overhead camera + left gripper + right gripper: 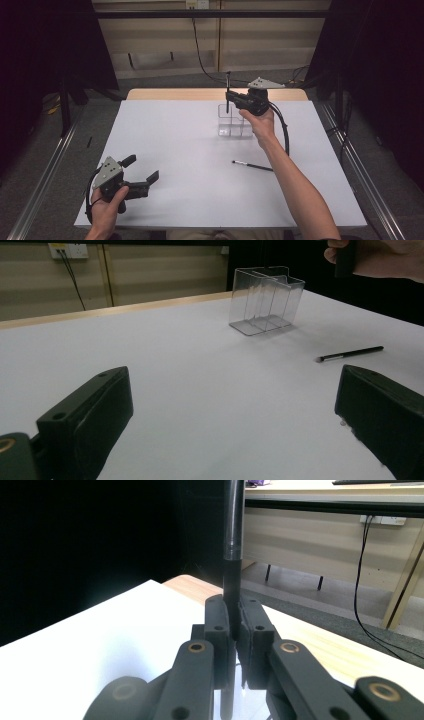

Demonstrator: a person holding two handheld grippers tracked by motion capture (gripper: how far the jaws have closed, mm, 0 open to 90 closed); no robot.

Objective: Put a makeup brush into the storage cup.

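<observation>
Right tool (pixel 229 95) clamped on upright black brush (pixel 228 92), directly above clear organizer (pixel 233 122) — lower straight, keep vertical, release only once inside a compartment. Left tool (pixel 142 172) wide open, empty, well short of organizer.

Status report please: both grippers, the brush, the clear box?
Right gripper shut on upright black brush, above clear organizer. Left gripper open, idle. Second brush lying on table, not obstructing.

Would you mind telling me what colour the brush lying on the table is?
The brush is black with a pale tip, best seen in the left gripper view.
</observation>
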